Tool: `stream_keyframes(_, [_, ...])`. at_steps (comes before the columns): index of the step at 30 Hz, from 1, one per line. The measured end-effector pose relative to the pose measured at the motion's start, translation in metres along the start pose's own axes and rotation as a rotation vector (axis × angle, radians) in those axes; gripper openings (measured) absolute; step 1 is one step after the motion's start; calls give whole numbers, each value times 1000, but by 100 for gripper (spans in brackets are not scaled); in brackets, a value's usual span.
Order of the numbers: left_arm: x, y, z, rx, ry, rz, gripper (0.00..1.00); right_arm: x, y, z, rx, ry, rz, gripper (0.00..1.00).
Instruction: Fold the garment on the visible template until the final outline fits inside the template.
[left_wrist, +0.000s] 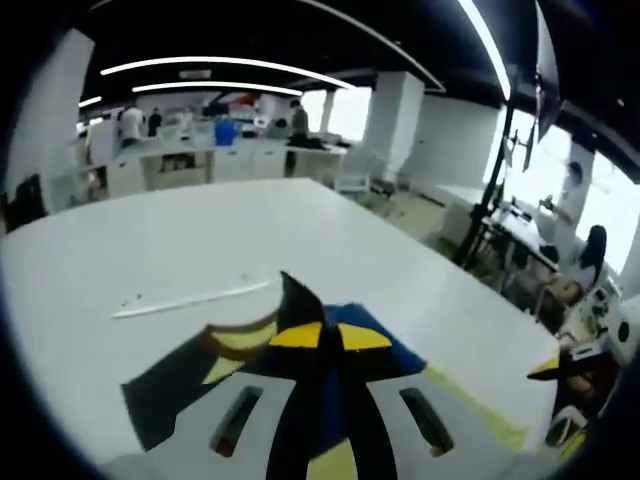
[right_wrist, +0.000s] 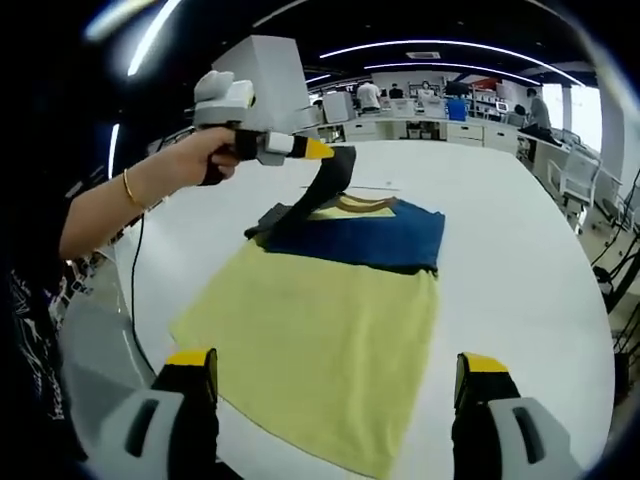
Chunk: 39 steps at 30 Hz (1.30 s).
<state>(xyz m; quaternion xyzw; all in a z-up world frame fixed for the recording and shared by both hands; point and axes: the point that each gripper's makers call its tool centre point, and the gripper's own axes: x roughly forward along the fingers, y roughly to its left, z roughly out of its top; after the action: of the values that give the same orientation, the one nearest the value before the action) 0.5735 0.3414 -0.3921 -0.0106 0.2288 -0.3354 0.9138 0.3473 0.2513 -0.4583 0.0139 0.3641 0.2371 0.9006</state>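
Observation:
A T-shirt lies flat on the white table (right_wrist: 520, 260), with a pale yellow lower part (right_wrist: 310, 340), a blue chest band (right_wrist: 370, 235) and a brown collar (right_wrist: 360, 203). My left gripper (right_wrist: 322, 150), held by a person's hand (right_wrist: 205, 155), is shut on the shirt's dark sleeve (right_wrist: 335, 178) and holds it up off the table. In the left gripper view the jaws (left_wrist: 330, 337) press together on that dark sleeve (left_wrist: 298, 298), with blue and yellow cloth (left_wrist: 385, 345) below. My right gripper (right_wrist: 337, 365) stands wide open over the shirt's near hem, holding nothing.
A thin white strip (left_wrist: 190, 298) lies on the table beyond the collar. The right gripper's yellow tip (left_wrist: 545, 368) shows at the table's right edge. Counters with people (left_wrist: 130, 125) stand at the back, and desks and chairs (left_wrist: 530, 240) on the right.

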Motion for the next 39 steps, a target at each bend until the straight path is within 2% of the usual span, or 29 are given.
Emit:
stream_keyframes(5, [10, -15, 0, -8, -6, -33, 1, 2, -1, -2, 5, 11, 0, 99])
stream_keyframes(12, [29, -33, -18, -12, 26, -71, 1, 4, 1, -4, 11, 13, 6, 99])
stream_keyframes(18, [40, -48, -26, -11, 34, -102, 1, 4, -4, -11, 27, 23, -5, 99])
stream_keyframes(21, [47, -57, -36, 22, 67, -120, 1, 5, -6, -15, 35, 31, -6, 99])
stream_keyframes(25, [55, -62, -44, 33, 83, -131, 1, 7, -6, -18, 44, 38, -3, 99])
stream_keyframes(30, [65, -66, -53, -9, 94, -139, 2, 9, -6, -17, 51, 35, 3, 99])
stream_keyframes(34, [69, -68, -66, -52, 133, -145, 2, 9, -8, -16, 53, 31, 2, 99])
stream_keyframes(37, [73, -72, -75, -99, 141, -181, 2, 9, -10, -16, 61, 27, 0, 99])
stream_keyframes(39, [75, -82, -85, -143, 169, -245, 2, 8, -10, -17, 64, 25, -1, 99])
